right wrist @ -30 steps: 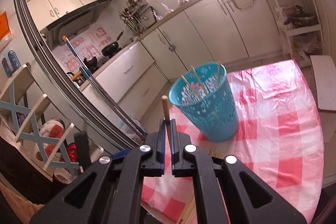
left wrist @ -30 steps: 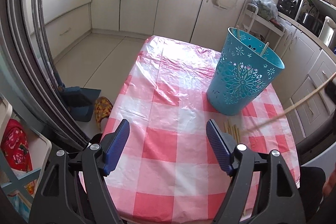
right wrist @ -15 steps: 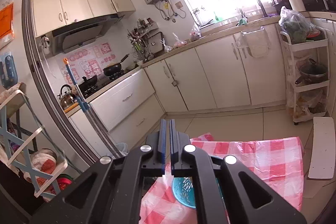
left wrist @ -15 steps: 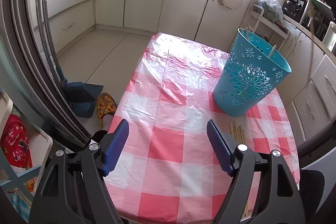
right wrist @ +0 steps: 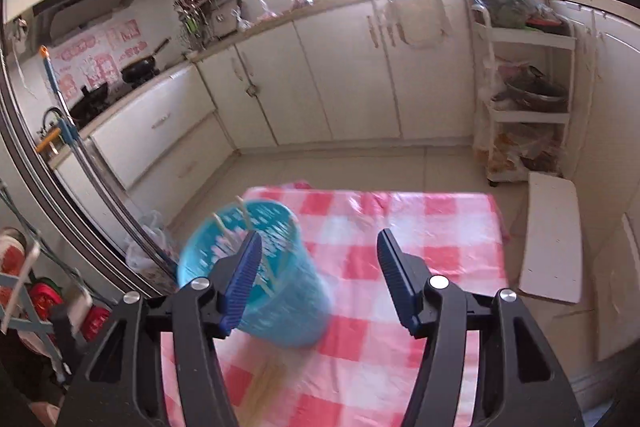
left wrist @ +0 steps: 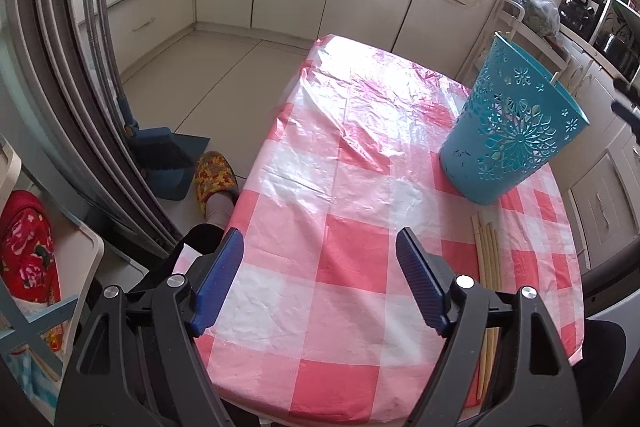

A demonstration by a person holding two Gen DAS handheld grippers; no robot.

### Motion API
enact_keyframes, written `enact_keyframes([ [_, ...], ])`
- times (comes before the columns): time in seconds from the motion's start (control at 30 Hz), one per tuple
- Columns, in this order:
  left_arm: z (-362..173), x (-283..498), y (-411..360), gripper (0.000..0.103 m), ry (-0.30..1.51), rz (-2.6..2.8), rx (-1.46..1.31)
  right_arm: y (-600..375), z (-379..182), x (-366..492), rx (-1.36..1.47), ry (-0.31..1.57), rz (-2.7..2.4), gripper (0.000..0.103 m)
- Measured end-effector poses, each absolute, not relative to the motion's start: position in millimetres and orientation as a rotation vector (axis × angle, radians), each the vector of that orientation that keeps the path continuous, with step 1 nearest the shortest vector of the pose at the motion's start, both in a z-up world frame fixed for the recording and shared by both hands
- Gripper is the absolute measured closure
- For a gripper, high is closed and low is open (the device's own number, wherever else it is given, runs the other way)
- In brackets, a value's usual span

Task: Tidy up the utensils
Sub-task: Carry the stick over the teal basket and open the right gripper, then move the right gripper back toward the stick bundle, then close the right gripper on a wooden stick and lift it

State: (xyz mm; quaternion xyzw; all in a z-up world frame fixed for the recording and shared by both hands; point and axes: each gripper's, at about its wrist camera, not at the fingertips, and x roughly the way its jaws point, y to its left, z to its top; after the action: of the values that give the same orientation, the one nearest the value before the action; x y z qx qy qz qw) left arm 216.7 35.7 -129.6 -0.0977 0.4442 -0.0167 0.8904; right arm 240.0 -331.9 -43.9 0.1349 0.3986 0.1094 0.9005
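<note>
Hovering wide open and empty, both claws, left [left wrist: 320, 283] and right [right wrist: 318, 279], hold nothing. Chopsticks [left wrist: 486, 251] near the counter's [left wrist: 340, 187] right edge could roll off; a careless reach might tip the basket [left wrist: 508, 131].

You're looking at a basket [left wrist: 508, 143] sitting on the table's [left wrist: 352, 187] far right, chopsticks [left wrist: 489, 251] lying just in front of it, more chopsticks [right wrist: 232, 227] standing inside.

Both tools look alike. The left gripper [left wrist: 319, 281] has black plastic arms with triangular cut-outs, round silver screws at the joints, and two ribbed blue pads [left wrist: 418, 283]. The right gripper [right wrist: 318, 281] shows the same black frame, silver screws and blue ribbed pads [right wrist: 394, 277].
</note>
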Motion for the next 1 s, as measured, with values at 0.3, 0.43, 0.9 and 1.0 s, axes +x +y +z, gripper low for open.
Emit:
enact_keyframes([
  [0.3, -145.2, 222.9, 16.0, 0.028, 0.971, -0.037, -0.169, -371.6, -106.4, 186.5, 0.256, 1.024, 0.2, 0.047],
  [0.43, -144.0, 223.4, -5.0, 0.028, 0.98, -0.068, -0.142, -307.7, -141.3, 171.4, 0.261, 1.118, 0.318, 0.065],
  [0.9, -137.7, 216.2, 1.7, 0.025, 0.967, -0.084, -0.147, -213.6, -176.9, 163.5, 0.228, 1.184, 0.278, 0.087],
  [1.0, -139.5, 215.5, 4.9, 0.025, 0.97, -0.083, -0.159, -214.5, -175.2, 165.8, 0.198, 1.192, 0.266, 0.088],
])
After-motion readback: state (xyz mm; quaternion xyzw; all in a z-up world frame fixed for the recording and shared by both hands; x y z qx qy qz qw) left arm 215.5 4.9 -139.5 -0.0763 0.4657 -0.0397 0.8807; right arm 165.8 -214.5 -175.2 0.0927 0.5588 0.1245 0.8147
